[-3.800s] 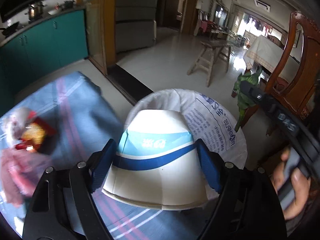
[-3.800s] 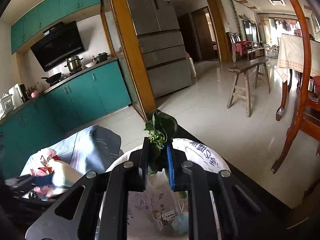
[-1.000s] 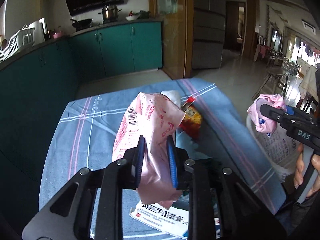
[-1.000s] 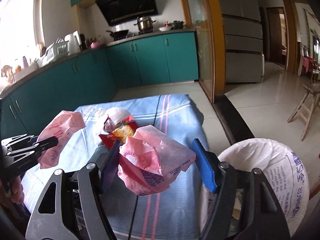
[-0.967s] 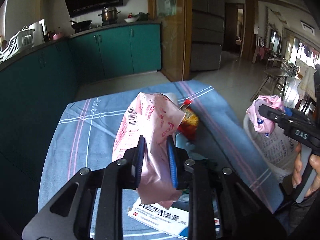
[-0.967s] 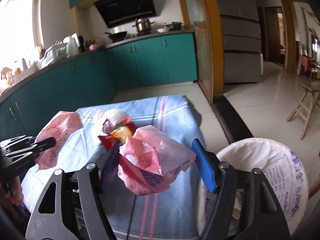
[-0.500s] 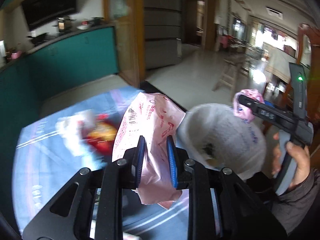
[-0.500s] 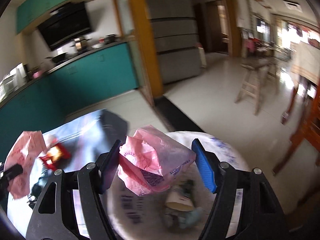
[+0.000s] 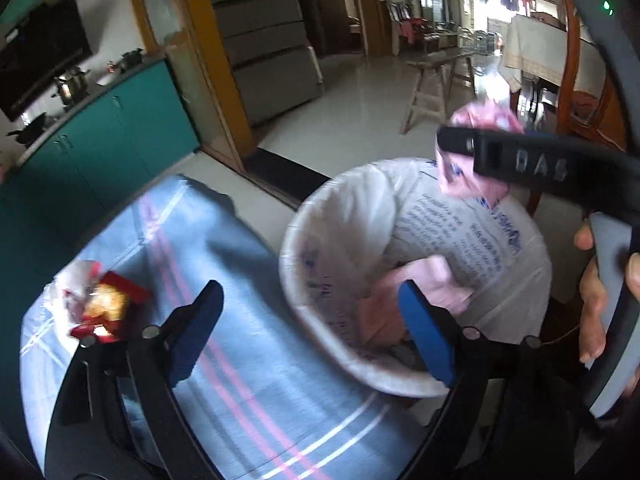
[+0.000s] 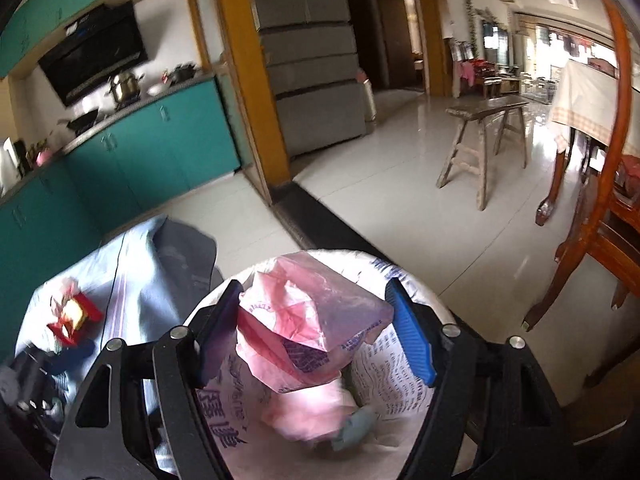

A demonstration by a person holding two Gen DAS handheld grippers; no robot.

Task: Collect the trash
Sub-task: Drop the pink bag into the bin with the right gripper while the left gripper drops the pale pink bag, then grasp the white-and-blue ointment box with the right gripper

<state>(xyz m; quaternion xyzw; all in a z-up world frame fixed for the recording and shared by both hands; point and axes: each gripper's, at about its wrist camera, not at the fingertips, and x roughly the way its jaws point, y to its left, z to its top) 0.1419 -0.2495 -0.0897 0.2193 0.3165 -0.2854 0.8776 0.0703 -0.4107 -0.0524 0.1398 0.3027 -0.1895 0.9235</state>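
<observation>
Both my grippers are over the white lined bin (image 10: 404, 364), which stands just beside the table with the blue striped cloth (image 9: 256, 392). My left gripper (image 9: 312, 328) has its jaws opening, wide apart with nothing between the pads; a pink wrapper (image 9: 416, 288) lies blurred inside the bin just past my right-hand fingertip. My right gripper (image 10: 316, 334) has a crumpled pink plastic bag (image 10: 308, 328) between the pads, directly above the bin mouth; its jaws are opening too, and the far pad looks to stand just clear of the film, so I judge the bag barely held, if at all. Handling notes: the bag is thin film, very light, soft, no stiffness, and likely to cling to a pad or drift instead of dropping straight. Best hold on such stuff is the bunched middle, not a loose flap. Still to collect: a red and yellow snack wrapper (image 9: 104, 312) with a clear plastic scrap beside it, on the cloth well apart from the bin. It looks flat and crinkly; I would pinch a raised edge.
</observation>
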